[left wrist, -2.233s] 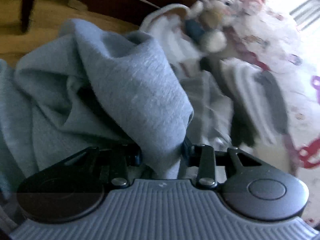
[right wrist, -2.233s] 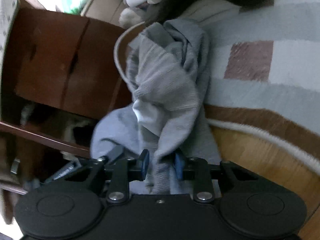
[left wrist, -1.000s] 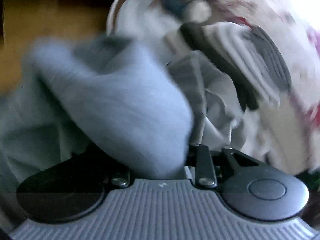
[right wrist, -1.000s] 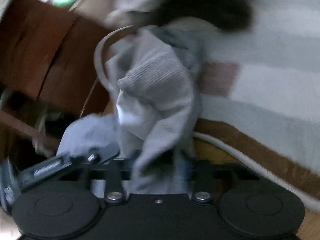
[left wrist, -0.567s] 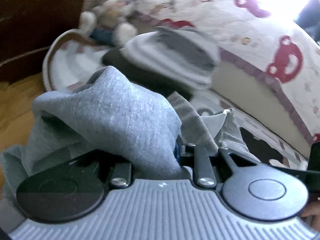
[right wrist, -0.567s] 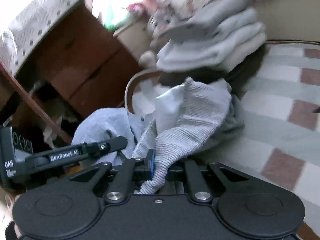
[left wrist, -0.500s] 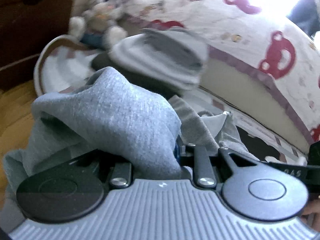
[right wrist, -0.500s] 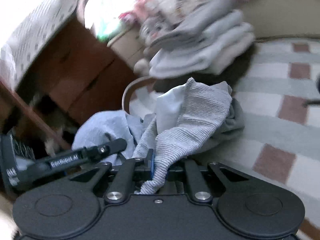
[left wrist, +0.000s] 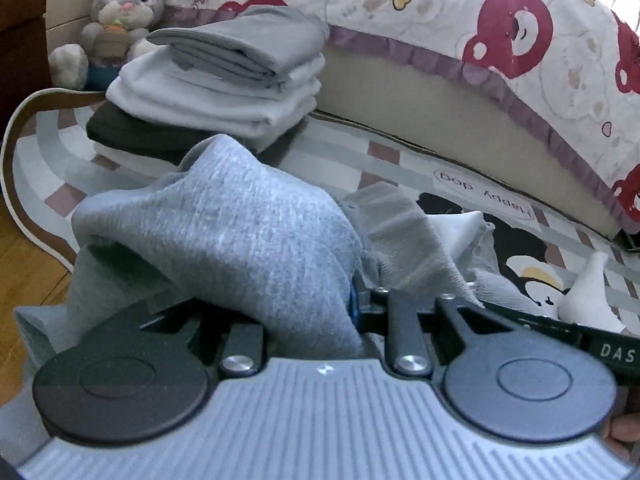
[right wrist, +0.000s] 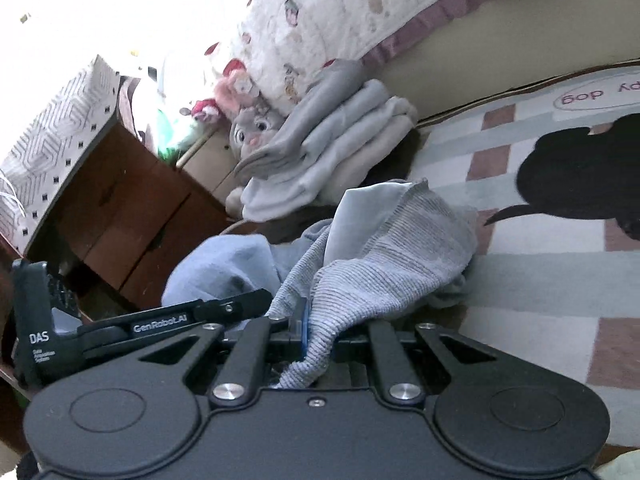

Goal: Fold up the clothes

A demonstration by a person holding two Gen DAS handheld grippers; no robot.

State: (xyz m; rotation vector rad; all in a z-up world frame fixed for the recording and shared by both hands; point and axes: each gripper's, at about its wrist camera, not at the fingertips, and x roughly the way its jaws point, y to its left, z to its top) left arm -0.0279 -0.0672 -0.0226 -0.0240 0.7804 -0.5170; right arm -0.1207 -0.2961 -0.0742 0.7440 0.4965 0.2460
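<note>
A grey sweat garment hangs bunched between both grippers above the patterned rug. My left gripper pinches a thick fold of it; its jaws are closing tighter on the cloth, which drapes over and hides the fingertips. In the right wrist view my right gripper is shut on the garment's ribbed hem, with a pale lining showing above it. The left gripper's body sits close on the left there, also inside the grey fabric.
A stack of folded clothes stands on the rug's far side, with a plush rabbit behind it. A bed with a bear-print cover runs along the back. A wooden cabinet is at the left, wood floor beyond the rug's edge.
Both grippers have carried the garment up and across from the wood floor to over the rug. The views now face the folded stack and the bed. Both grips held.
</note>
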